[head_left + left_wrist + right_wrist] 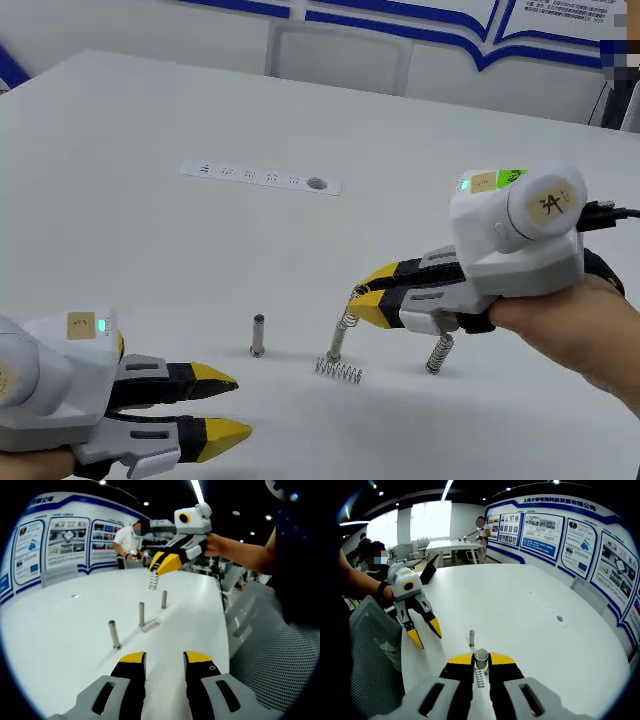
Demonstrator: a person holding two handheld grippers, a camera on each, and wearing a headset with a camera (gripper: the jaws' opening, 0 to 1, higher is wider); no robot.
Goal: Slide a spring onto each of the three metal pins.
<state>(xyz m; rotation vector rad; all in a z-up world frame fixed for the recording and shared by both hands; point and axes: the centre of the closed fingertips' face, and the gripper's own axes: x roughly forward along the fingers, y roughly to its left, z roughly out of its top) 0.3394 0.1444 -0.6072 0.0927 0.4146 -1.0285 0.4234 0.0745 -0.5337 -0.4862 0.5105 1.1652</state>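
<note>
The right tongs (358, 295) pinch a spring (348, 321) over the middle pin (335, 350). The left tongs (228, 405) hang agape, empty (a loose spring (338, 371) lies nearby).

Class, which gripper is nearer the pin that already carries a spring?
Right. The right gripper hovers just above and beside that sprung pin, gripping a second spring. The left gripper sits open, farther off, on the far side of the bare pin.

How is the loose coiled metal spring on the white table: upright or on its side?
On its side: the loose spring lies flat beside the middle metal pin.
</note>
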